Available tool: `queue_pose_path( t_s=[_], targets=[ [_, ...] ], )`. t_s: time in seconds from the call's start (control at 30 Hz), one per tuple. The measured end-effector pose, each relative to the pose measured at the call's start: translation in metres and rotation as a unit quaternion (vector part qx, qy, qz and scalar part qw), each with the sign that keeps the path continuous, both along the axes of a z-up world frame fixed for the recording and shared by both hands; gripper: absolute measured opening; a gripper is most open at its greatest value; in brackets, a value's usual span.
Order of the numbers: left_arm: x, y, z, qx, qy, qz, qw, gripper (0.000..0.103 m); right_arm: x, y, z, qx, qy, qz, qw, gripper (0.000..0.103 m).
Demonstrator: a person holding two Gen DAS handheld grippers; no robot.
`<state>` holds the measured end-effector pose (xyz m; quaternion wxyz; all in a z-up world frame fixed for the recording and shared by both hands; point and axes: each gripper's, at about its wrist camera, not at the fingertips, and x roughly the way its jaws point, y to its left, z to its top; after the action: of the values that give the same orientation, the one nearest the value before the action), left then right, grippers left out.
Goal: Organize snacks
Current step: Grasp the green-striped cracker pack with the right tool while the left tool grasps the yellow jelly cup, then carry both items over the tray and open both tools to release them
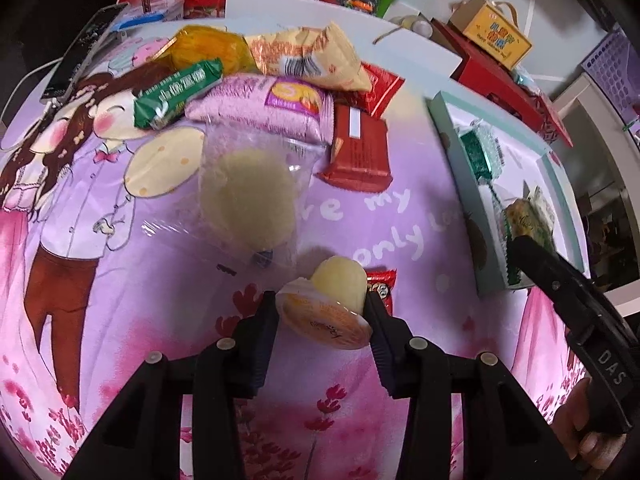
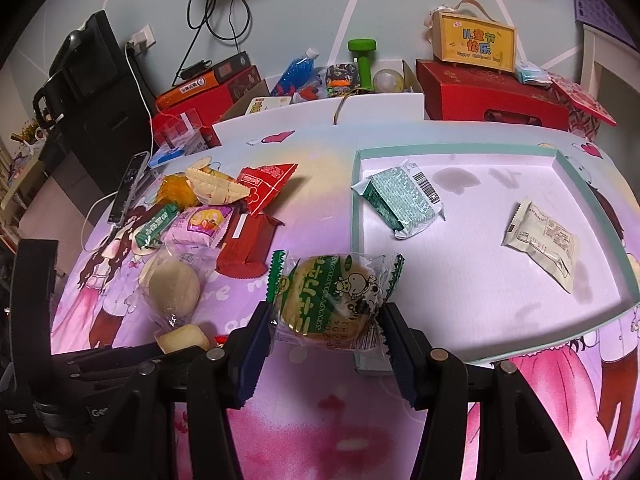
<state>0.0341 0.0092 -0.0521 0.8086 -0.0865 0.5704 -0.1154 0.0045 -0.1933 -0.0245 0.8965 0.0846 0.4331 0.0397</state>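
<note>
Left tongs [image 1: 325, 314]: clenched on a small jelly cup [image 1: 326, 312], a soft clear plastic tub with pale yellow filling and an orange printed foil lid, held tilted above the cloth.
Right tongs [image 2: 324, 328]: clenched on a round biscuit pack [image 2: 334, 298], a crinkly clear wrapper with green serrated ends and a cartoon print, a flat tan disc inside; it hangs just at the near left corner of the tray.
Tray [image 2: 452, 148]: shallow rectangular box lid, card, pale mint rim, white floor with faint grey stains.
In the tray: two packs, well apart; a green-and-white patterned wrapper [image 2: 402, 200] with a barcode, and a cream flat pouch [image 2: 542, 244] with small print.
Counter [image 1: 400, 220]: covered by a glossy pink and lilac cartoon cloth with white lettering.
Pile on the cloth: left of the tray, packs overlapping; one clear bag with a pale round cake [image 1: 246, 196], one lilac pack [image 1: 268, 104], one green bar wrapper [image 1: 176, 94], two red foil packs [image 1: 360, 148], one cream pouch [image 1: 316, 58], one orange-yellow bag [image 1: 208, 46].
Beside the jelly cup: a small red packet [image 1: 382, 286], partly hidden.
Back edge: red boxes, one yellow gift box [image 2: 474, 42], one green dumbbell [image 2: 364, 60].
</note>
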Motion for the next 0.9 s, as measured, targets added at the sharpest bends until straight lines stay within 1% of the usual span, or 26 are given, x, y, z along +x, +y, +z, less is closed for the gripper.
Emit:
queue_pose_path(
  t_s=[0.23, 0.47, 0.67, 0.9],
  targets=[
    [-0.002, 0.003, 0.020, -0.009, -0.038, 0.003, 0.9992, 0.045, -0.001, -0.002, 0.003, 0.002, -0.004, -0.002, 1.000, 0.058],
    [0.004, -0.011, 0.035, -0.012, -0.067, -0.014, 0.9976, 0.045, 0.000, -0.010, 0.006, 0.005, -0.008, -0.012, 1.000, 0.058],
    [0.013, -0.041, 0.046, -0.013, -0.088, -0.052, 0.9947, 0.045, 0.003, -0.031, 0.010, -0.003, -0.013, -0.043, 0.999, 0.058],
    [0.025, -0.084, 0.054, -0.002, -0.101, -0.103, 0.9896, 0.045, 0.005, -0.073, 0.014, -0.003, -0.015, -0.095, 0.995, 0.058]
  ],
)
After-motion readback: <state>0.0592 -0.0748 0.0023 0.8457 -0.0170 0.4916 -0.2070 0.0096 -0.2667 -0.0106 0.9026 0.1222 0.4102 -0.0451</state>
